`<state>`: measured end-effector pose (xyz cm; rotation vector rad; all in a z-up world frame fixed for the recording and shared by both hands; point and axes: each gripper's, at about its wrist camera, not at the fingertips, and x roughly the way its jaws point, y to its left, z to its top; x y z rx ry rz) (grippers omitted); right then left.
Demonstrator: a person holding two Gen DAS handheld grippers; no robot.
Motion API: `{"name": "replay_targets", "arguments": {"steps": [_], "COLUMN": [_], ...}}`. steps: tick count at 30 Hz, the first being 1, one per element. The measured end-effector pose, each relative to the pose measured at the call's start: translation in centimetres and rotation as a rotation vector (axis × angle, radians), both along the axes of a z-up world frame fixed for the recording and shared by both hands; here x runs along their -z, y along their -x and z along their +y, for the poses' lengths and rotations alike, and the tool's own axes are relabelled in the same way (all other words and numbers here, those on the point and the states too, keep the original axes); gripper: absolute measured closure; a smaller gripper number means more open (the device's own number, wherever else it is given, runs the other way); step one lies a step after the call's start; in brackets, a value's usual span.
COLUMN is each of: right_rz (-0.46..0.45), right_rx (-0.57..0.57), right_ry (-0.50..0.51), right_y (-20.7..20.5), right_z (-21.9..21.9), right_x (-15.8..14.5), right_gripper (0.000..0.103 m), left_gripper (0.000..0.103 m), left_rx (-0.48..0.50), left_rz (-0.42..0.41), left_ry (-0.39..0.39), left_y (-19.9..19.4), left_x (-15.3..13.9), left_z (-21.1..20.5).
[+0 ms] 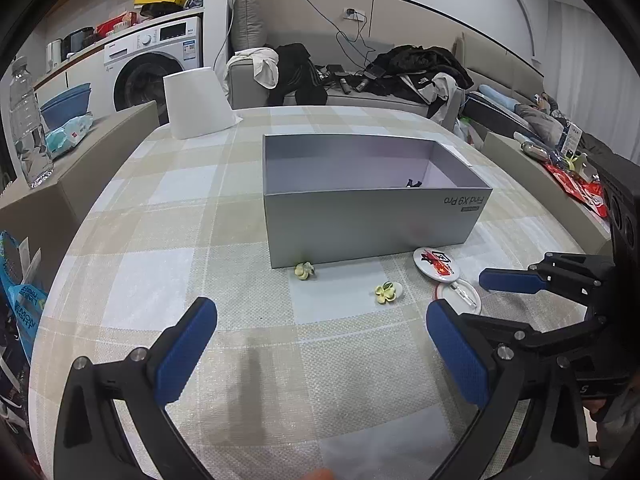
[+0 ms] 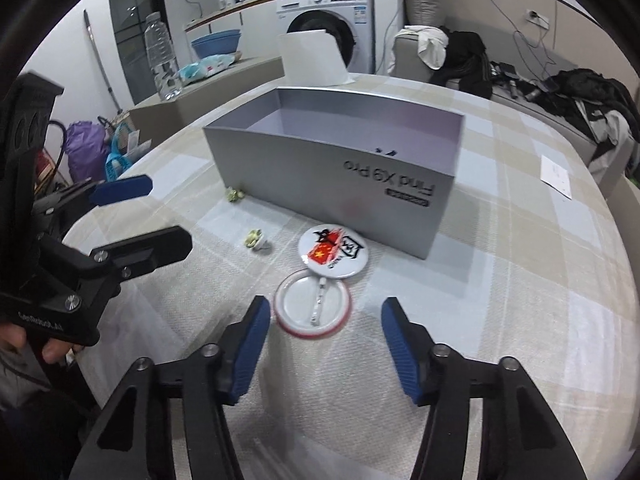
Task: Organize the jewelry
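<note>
A: Where is the jewelry lying?

B: One pale yellow flower clip (image 1: 304,271) is touching the foot of the grey box (image 1: 360,224), at about 7 o'clock from the box's middle in the left wrist view. A second flower clip (image 1: 387,293) is sitting just beside it toward 4 o'clock, apart from the box. A small dark piece (image 1: 413,183) is lying inside the box by its front wall; I cannot tell what it is.

A: And the badges?

B: A round printed badge (image 2: 332,254) is lying face up near the box's front, and a second badge (image 2: 313,309), pin side up, is overlapping its edge at 6 o'clock in the right wrist view.

A: What are the tools doing?

B: The right tool (image 2: 322,350) is hovering spread wide, its blue pads flanking the upturned badge without touching it. The left tool (image 1: 320,356) is also spread apart, holding nothing, hanging over bare checked cloth on the tabletop (image 1: 160,280), the flower clips lying ahead at 12 o'clock.

A: Anything beyond the box?

B: A white lampshade-like cone (image 1: 198,102) is standing at the tabletop's far edge at 11 o'clock, and a washing machine (image 1: 156,64) is sitting behind it.
</note>
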<state>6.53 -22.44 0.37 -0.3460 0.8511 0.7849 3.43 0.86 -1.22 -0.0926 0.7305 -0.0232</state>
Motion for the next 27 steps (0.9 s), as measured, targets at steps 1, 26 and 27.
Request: {"name": "replay_targets", "arguments": {"steps": [1,26,27], "right_rz": [-0.007,-0.003,0.004], "right_rx": [-0.005,-0.015,-0.013], "right_ry": [0.006,-0.025,-0.033], "right_y": [0.2,0.2,0.1], "right_z": [0.1,-0.5,-0.6], "right_x": [0.0,-0.5,-0.5], "right_gripper": [0.051,0.088,0.084], "left_gripper": [0.001,0.001,0.001], "left_rx": [0.001,0.005,0.006], "left_rz": [0.001,0.012,0.011], "left_ry": [0.002,-0.024,-0.025], "left_y": [0.0,0.1,0.1], "left_x": [0.0,0.2,0.2], "left_z": [0.0,-0.4,-0.4]}}
